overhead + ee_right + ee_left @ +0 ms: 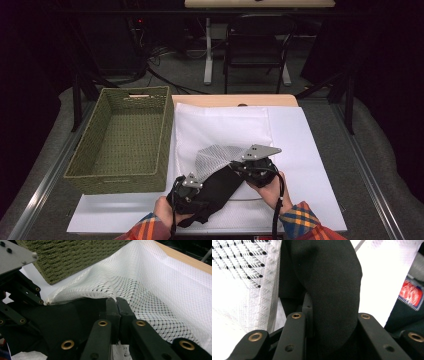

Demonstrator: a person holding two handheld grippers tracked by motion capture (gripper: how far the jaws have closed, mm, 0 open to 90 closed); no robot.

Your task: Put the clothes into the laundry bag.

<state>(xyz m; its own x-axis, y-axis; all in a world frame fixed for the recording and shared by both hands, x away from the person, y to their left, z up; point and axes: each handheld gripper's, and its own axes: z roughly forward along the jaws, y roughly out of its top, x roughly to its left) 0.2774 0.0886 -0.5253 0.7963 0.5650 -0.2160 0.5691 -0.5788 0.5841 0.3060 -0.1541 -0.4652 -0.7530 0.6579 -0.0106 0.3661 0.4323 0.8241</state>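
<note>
Left gripper (189, 186) nearest, jaws clamped on black cloth (215, 192), whose folds bury the tips. Right gripper (253, 162) pinched closed on the white mesh bag (215, 155) edge, cloth half inside it. Bag lies on white sheet (310, 165). Green woven basket (125, 137) left; its bottom hard to read.
</note>
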